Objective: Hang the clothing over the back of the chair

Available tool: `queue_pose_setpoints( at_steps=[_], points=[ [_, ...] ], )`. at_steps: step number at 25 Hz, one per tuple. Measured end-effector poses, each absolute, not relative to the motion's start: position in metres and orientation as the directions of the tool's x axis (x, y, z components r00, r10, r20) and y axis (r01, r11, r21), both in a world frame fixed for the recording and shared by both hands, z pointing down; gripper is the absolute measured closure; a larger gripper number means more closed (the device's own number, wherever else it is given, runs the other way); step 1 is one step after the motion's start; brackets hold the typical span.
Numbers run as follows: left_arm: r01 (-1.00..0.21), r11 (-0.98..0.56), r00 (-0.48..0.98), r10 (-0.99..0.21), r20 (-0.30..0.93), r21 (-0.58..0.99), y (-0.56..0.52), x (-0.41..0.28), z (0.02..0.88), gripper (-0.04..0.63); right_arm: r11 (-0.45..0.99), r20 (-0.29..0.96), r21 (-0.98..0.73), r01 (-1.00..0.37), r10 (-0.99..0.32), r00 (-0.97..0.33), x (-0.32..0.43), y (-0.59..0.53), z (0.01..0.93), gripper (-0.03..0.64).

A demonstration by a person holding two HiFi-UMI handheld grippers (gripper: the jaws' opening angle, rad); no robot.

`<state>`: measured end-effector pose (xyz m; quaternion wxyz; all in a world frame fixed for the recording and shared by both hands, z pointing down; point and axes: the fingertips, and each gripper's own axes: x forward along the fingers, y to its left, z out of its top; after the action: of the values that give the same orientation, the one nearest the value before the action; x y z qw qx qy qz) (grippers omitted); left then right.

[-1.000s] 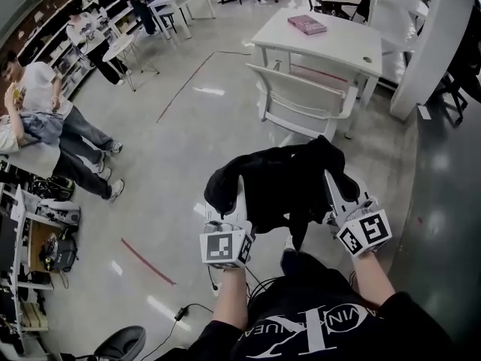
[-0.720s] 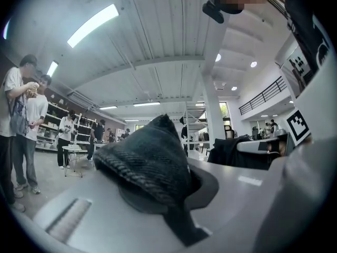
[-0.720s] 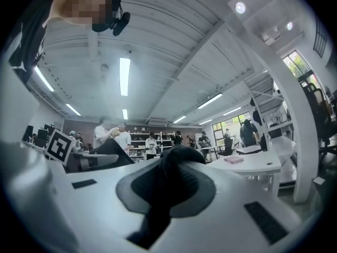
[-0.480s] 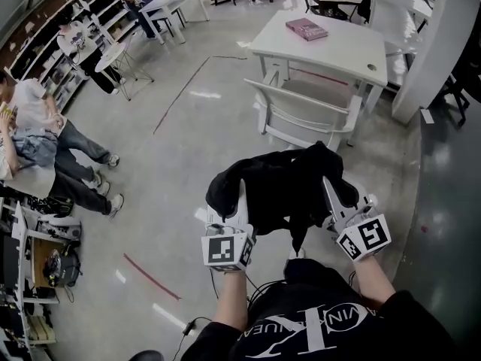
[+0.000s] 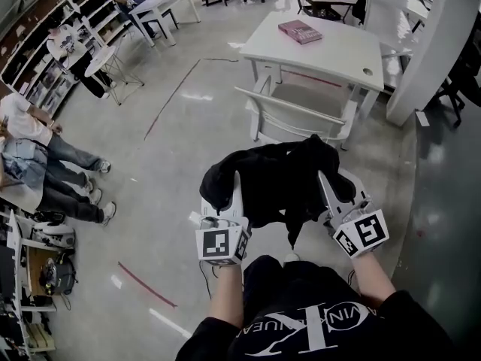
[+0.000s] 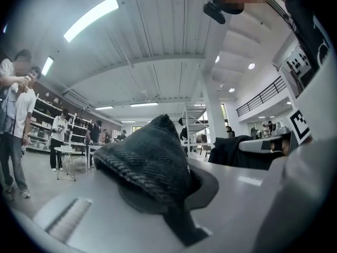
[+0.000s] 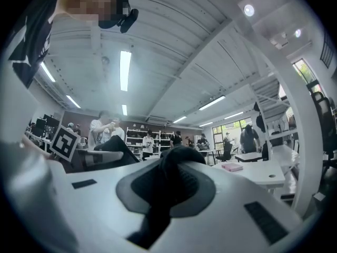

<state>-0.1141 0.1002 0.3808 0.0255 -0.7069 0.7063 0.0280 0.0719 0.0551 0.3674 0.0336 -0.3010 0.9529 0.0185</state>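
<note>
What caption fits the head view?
Left tool and right tool hold a black garment in front of a white chair.

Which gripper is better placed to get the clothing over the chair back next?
Right, narrowly. The left gripper and right gripper are both shut on the black clothing, but the chair back slants: its nearer end lies ahead of the right one.

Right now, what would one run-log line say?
left tool: shut on black garment | right tool: shut on it too | chair: ahead, back bare | hanging: not done
</note>
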Motion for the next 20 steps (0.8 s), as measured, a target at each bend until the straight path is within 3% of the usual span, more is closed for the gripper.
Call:
queue_pose_setpoints(
  at_steps=[20],
  points=[
    [-0.997, -0.074, 0.075, -0.995, -0.066, -0.017, 0.011, -0.122, 0.374, 0.561, 0.787, -0.077, 0.028, -0.616, -0.612, -0.787, 0.064, -0.018, 0.362, 0.581]
  ],
)
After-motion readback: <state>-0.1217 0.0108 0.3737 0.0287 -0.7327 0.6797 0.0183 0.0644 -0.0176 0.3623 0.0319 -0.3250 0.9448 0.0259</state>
